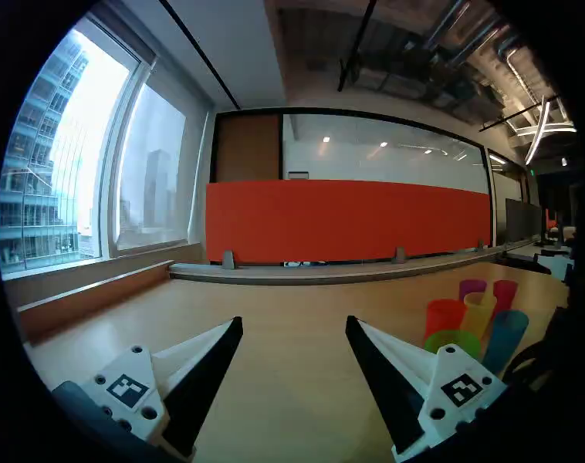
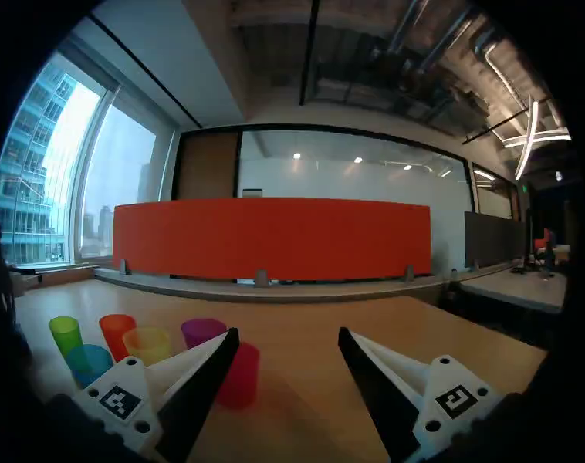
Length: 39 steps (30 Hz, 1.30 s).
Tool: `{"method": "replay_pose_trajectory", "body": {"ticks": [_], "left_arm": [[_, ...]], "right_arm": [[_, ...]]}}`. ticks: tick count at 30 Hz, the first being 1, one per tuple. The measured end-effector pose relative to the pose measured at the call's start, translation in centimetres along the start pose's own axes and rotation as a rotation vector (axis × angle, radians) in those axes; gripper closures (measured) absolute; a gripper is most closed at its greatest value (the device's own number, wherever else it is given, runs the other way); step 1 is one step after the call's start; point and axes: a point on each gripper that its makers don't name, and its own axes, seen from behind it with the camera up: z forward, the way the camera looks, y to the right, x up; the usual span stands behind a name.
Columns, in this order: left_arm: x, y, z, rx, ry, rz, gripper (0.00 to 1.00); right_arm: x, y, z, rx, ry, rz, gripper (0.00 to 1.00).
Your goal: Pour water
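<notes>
The left claw [image 1: 293, 319] and the right claw [image 2: 288, 332] are coloured white with black inner faces, each finger marked by a black-and-white square pattern. Left of the right claw are seen a green cup [image 2: 65, 333], an orange cup [image 2: 116, 329], a yellow cup [image 2: 147, 344], a purple cup [image 2: 202, 330], a teal cup [image 2: 88, 363] and a magenta cup [image 2: 245, 376]. The tabletop [image 2: 308, 316] beneath is pale wood; the partition [image 2: 269, 235] beyond is orange-red.

txt: none legible | labels/brands: none | nos./signs: none
</notes>
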Motion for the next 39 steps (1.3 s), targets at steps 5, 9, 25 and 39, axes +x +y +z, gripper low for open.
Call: {"method": "replay_pose_trajectory", "body": {"ticks": [5,9,25,39], "left_arm": [[0.01,-0.05,-0.09,0.0,0.0,0.0,0.01],[0.04,-0.08,-0.11,0.0,0.0,0.0,0.01],[0.04,-0.02,0.03,0.0,0.0,0.0,0.01],[0.06,-0.19,-0.15,0.002,0.0,0.0,0.01]], "right_arm": [[-0.24,0.24,0.2,-0.005,-0.007,0.006,0.0],[-0.56,0.36,0.3,-0.006,-0.017,0.011,0.0],[-0.66,0.32,0.24,-0.009,-0.023,0.011,0.0],[-0.81,0.13,0.44,0.0,-0.025,0.013,0.0]]}}
